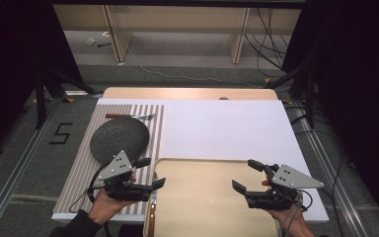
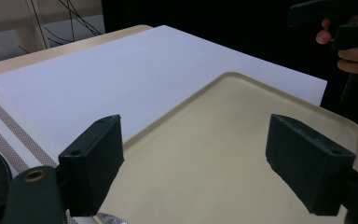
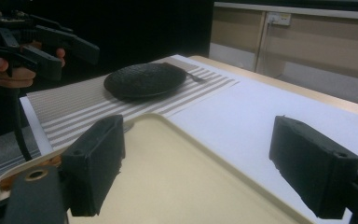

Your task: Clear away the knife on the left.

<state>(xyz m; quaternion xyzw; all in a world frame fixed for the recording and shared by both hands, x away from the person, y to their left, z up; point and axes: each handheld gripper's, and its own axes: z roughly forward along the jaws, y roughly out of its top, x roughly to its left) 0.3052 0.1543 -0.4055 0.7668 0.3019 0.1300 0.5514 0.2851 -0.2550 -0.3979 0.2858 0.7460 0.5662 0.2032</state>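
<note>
The cream tray (image 1: 205, 197) lies at the near edge of the counter (image 1: 227, 126), on the white sheet, its left rim just beside the striped placemat (image 1: 86, 168); its surface is bare. The left gripper (image 1: 151, 172) hovers over the tray's left rim with its jaws spread and nothing between them. The right gripper (image 1: 246, 176) hangs above the tray's right portion, jaws likewise spread and empty. Neither gripper touches the tray. On the placemat, the dark round plate (image 1: 119, 138) sits just beyond the left gripper, and a knife with a brown handle (image 1: 128, 116) lies beyond the plate, near the placemat's far edge. Judgement: the step in hand appears to be an approach to the tray from both sides; to do it well, each gripper should come down squarely onto its rim, both closing evenly so the tray lifts level, with the left kept clear of the plate. The left gripper view looks across the tray's far corner and the white sheet, with the right gripper (image 2: 328, 21) and its hand at the upper right. The right gripper view shows what the left one barely does: the plate (image 3: 144, 80) whole, slightly domed, on the stripes, a utensil tip just behind it, and the left gripper (image 3: 77, 53) raised beside the placemat.
</note>
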